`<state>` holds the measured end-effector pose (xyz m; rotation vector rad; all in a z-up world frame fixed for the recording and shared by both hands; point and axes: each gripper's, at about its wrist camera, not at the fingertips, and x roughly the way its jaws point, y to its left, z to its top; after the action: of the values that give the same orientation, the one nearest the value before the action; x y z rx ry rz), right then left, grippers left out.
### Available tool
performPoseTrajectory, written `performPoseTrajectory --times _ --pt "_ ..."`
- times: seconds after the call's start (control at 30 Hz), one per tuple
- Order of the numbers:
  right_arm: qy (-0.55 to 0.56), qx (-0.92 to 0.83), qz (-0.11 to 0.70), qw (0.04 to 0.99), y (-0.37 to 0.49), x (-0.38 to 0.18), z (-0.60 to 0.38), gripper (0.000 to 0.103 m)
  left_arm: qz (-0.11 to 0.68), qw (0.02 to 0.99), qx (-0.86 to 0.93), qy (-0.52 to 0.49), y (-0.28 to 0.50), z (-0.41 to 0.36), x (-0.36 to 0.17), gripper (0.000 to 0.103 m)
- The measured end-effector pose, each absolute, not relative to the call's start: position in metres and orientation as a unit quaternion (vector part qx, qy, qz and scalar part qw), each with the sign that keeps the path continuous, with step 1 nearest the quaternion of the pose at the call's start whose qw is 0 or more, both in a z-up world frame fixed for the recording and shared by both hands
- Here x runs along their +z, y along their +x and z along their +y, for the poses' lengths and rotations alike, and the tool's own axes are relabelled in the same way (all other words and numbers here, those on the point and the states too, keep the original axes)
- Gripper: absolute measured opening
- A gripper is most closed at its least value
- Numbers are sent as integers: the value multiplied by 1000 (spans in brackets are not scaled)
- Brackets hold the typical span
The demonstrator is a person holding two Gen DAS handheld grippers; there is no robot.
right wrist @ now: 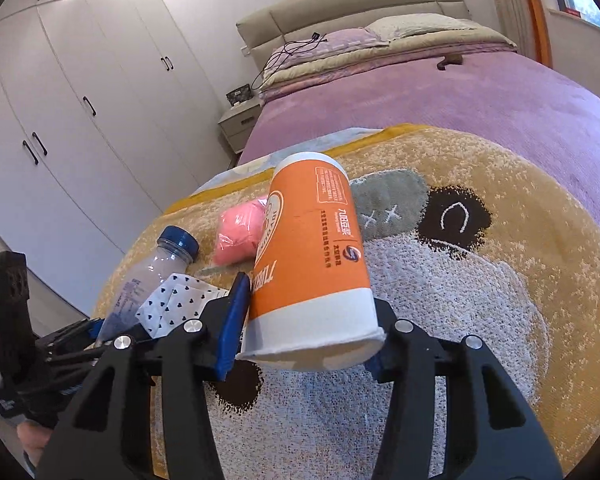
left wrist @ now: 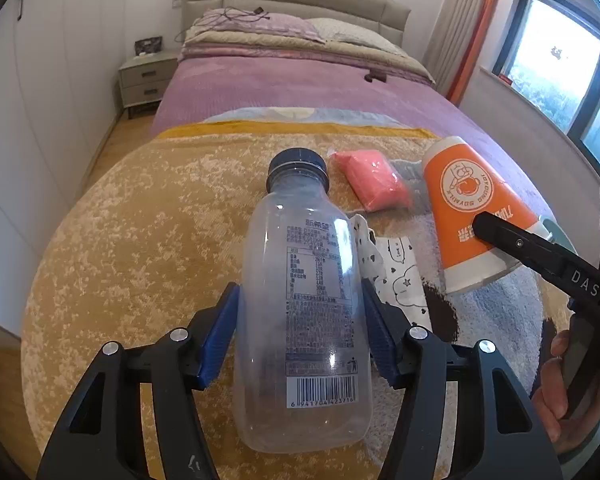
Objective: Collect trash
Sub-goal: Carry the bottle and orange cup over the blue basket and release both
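My left gripper (left wrist: pixel 298 328) is shut on a clear plastic bottle (left wrist: pixel 300 300) with a dark blue cap, its blue pads on both sides of the body. The bottle also shows in the right wrist view (right wrist: pixel 148 276). My right gripper (right wrist: pixel 308 320) is shut on an orange and white paper cup (right wrist: pixel 312 256) lying on its side; the cup also shows in the left wrist view (left wrist: pixel 472 216). A pink packet (left wrist: pixel 372 186) lies beyond the bottle, and shows again in the right wrist view (right wrist: pixel 238 236). A white patterned wrapper (left wrist: pixel 396 276) lies between bottle and cup.
Everything lies on a yellow patterned blanket (left wrist: pixel 140 220) over a purple bed cover (left wrist: pixel 280 84). Pillows (left wrist: pixel 260 28) and a cable lie at the headboard. A nightstand (left wrist: pixel 146 76) and white wardrobes (right wrist: pixel 80 100) stand at the left. A window (left wrist: pixel 560 64) is at the right.
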<state>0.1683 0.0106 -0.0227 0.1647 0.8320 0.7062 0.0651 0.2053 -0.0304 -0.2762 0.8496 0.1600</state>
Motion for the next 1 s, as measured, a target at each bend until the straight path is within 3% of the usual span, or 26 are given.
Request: performPoseTrajectory --times 0.43,0.7,1.0 --pt "81 322 348 877 146 10 -28 45 304 933 35 -189 31 202 20 56" --pt "92 260 287 917 135 53 -106 44 271 946 -32 -174 55 129 54 56" --pt "108 144 285 942 154 51 -204 45 275 943 -125 -140 112 17 65 57"
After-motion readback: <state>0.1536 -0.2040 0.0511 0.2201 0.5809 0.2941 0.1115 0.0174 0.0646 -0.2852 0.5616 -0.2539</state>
